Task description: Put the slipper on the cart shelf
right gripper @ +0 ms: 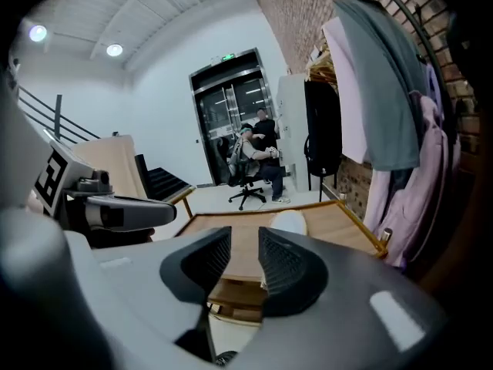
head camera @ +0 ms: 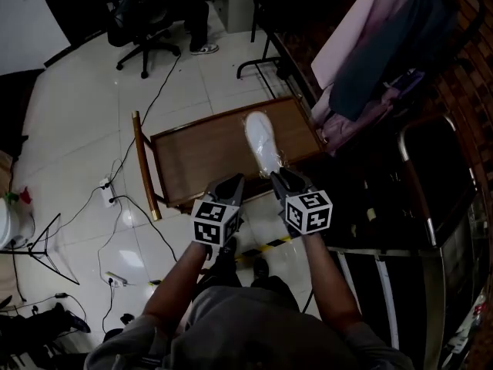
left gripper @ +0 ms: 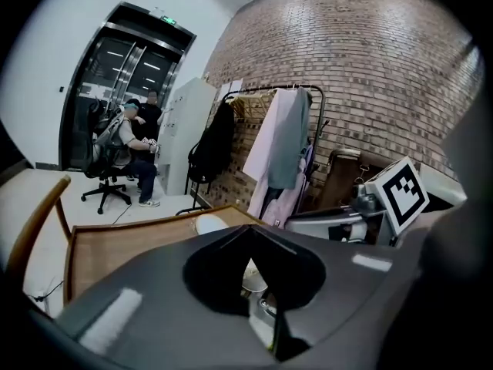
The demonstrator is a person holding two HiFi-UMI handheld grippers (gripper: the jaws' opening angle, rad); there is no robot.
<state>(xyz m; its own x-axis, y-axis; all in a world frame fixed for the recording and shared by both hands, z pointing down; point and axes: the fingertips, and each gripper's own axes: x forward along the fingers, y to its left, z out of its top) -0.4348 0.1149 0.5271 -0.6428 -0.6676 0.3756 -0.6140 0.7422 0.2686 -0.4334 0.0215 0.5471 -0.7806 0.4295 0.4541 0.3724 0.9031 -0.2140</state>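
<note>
Left gripper (head camera: 228, 183): jaws closed tip to tip, empty. Right gripper (head camera: 286, 178): jaws a narrow slit apart, nothing between them. Slipper (head camera: 262, 141) starts just beside the right tips and lies on the right part of cart shelf (head camera: 196, 160). Long axis runs near-to-far. Right gripper is nearer; placement looks done.

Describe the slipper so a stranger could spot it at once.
Beside the rack of hanging clothes by the brick wall stands a low wooden cart shelf. The slipper lies on its right half: the only white thing on the bare brown boards.
</note>
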